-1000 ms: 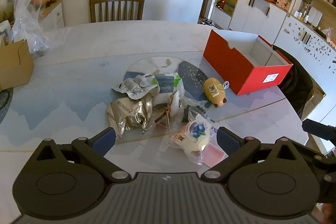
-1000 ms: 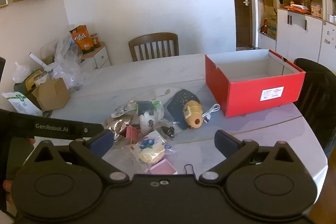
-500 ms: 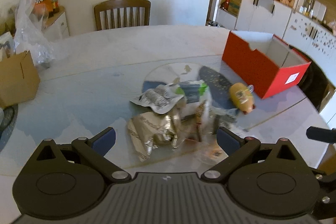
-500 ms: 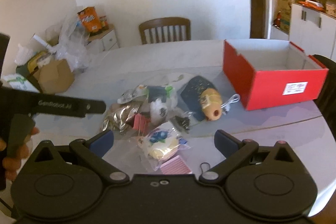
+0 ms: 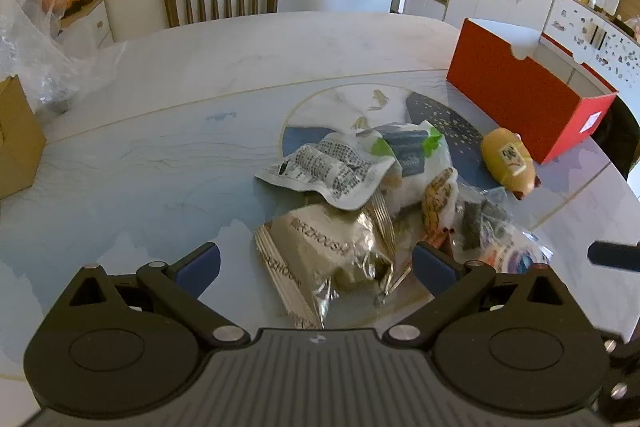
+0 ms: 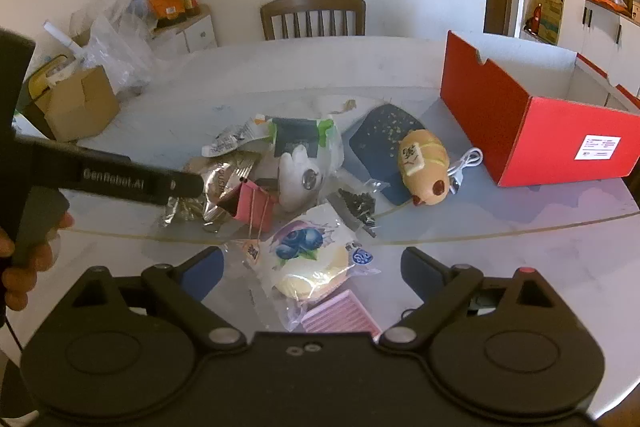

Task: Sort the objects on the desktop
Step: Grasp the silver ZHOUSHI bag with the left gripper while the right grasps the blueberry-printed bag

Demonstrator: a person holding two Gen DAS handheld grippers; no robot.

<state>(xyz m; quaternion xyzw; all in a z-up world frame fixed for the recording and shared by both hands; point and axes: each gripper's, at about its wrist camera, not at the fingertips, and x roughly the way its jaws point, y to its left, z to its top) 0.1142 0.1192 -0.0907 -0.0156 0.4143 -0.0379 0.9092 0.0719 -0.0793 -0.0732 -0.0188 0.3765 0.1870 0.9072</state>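
Straddling crinkled foil packet (image 5: pixel 324 259), left tongs (image 5: pixel 316 263) released; right tongs (image 6: pixel 312 271) closing around glossy blueberry bun pack (image 6: pixel 308 259).

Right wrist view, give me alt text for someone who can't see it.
Open right tongs, jaws closing, frame a blueberry bread packet without touching it, in front of a snack pile on a marble table. An empty red box sits right; the left tongs enter from the left.

Marble table (image 6: pixel 500 247) under snack packets (image 5: pixel 320 251), red box (image 6: pixel 520 131)

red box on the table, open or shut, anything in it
Open: the red box has no lid on. The inner walls and floor in view look bare; the near wall hides the rest.
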